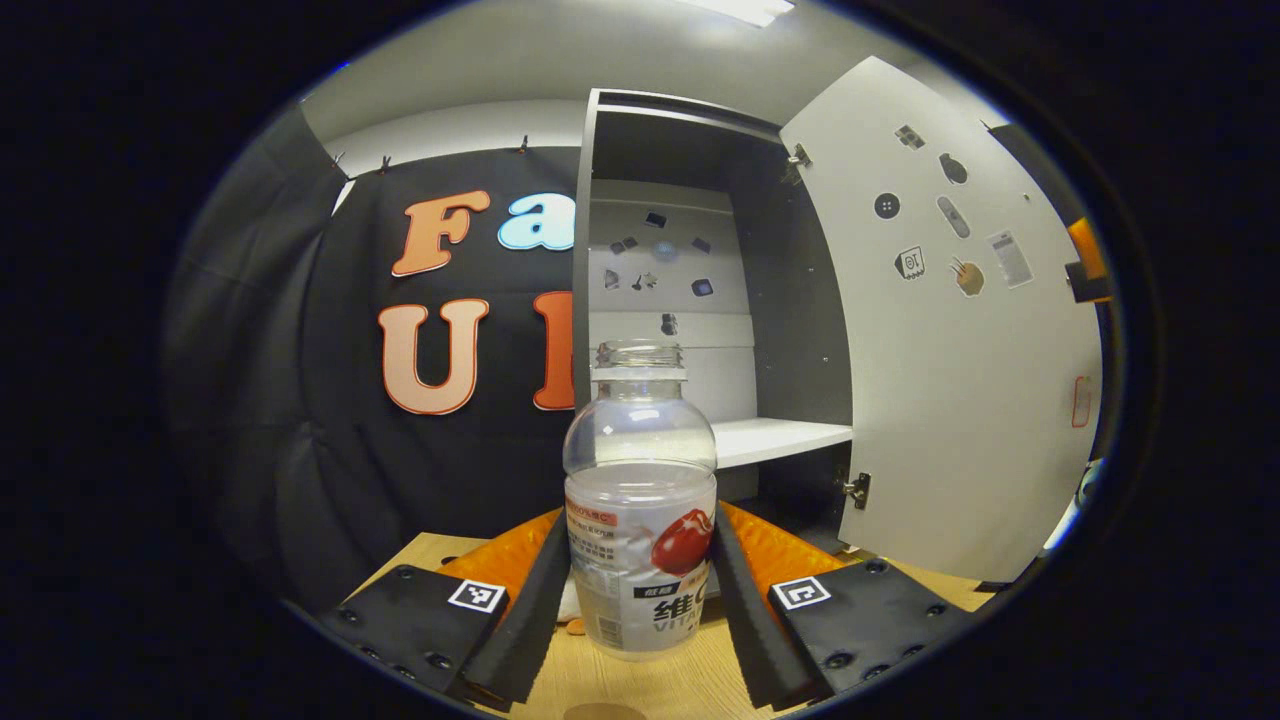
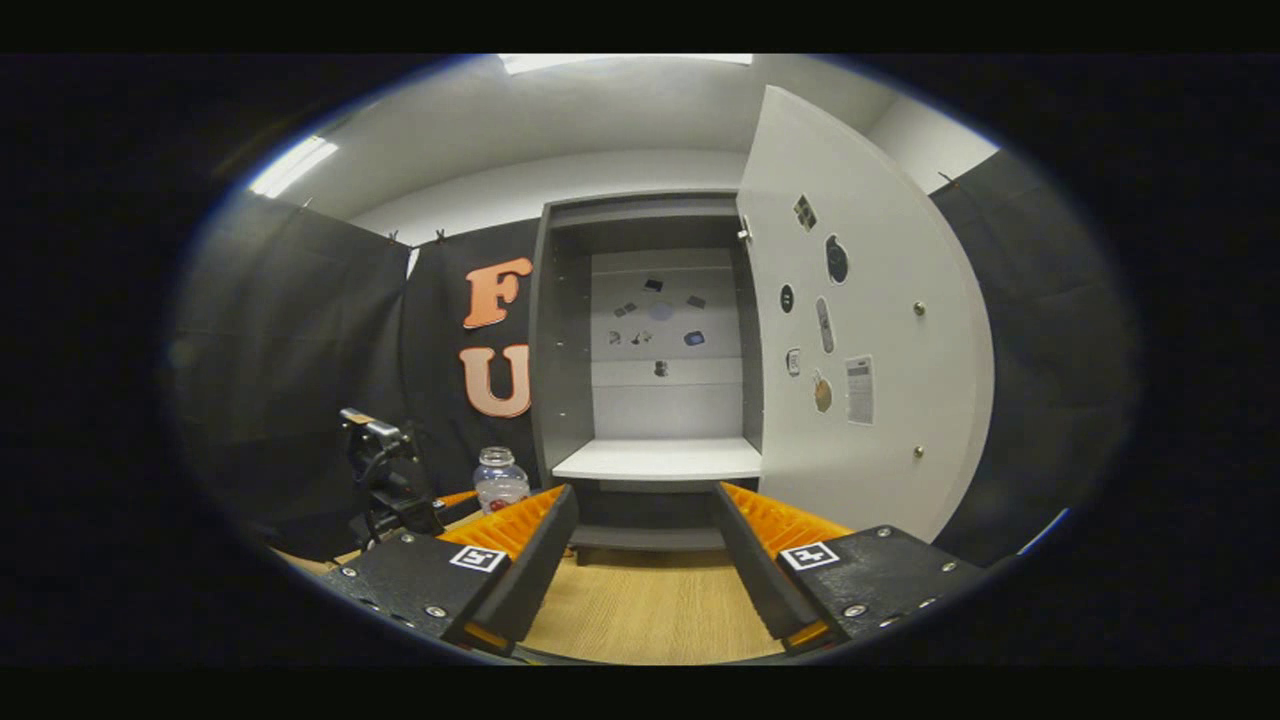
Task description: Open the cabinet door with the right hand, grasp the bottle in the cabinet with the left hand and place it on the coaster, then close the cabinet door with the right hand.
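In the left gripper view, the left gripper (image 1: 640,600) is standing with its fingers (image 1: 535,590) on either side of the bottle (image 1: 640,520), just beside its labelled body; whether both are pressing on it cannot be told. The clear, capless bottle is standing upright on the wooden bench (image 1: 680,685), near the front of the cabinet (image 1: 790,300) and to its left. A small part of the coaster (image 1: 575,627) is peeking out beside the bottle's base. The cabinet door (image 1: 950,350) is hanging wide open on the right, stickers on its inner face.

In the right gripper view, the right gripper (image 2: 645,560) is facing the open cabinet, its fingers spread apart and grasping nothing. The white shelf (image 2: 660,460) is lying beyond them.
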{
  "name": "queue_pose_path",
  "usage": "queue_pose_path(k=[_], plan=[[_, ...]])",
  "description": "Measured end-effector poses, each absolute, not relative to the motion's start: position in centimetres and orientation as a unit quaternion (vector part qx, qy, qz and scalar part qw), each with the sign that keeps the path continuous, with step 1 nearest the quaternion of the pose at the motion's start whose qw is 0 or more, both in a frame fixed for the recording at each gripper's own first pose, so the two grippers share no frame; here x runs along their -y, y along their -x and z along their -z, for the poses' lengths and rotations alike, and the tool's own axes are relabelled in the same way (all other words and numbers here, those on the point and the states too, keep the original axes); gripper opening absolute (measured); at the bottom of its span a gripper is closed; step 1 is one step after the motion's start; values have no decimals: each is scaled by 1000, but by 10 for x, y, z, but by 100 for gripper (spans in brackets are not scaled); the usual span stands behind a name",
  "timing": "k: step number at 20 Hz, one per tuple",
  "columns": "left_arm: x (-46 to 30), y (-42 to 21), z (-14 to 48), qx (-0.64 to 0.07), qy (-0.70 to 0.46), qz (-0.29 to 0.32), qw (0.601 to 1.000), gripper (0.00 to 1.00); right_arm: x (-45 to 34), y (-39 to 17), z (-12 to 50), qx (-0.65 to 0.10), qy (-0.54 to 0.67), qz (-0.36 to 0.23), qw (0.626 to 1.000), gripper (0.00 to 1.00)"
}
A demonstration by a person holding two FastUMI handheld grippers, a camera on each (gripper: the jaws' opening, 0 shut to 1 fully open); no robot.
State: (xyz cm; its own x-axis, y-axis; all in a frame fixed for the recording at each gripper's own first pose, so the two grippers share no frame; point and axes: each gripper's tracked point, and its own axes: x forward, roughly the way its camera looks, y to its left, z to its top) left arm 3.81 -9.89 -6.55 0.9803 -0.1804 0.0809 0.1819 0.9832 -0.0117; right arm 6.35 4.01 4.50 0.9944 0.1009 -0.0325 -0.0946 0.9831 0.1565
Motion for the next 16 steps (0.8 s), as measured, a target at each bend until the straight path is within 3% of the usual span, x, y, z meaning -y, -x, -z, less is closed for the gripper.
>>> queue_pose_path(k=[16], plan=[[77,-13,212,-32,-8,128,991,82,-91,-77,-1,-83,-53,5,995,84]])
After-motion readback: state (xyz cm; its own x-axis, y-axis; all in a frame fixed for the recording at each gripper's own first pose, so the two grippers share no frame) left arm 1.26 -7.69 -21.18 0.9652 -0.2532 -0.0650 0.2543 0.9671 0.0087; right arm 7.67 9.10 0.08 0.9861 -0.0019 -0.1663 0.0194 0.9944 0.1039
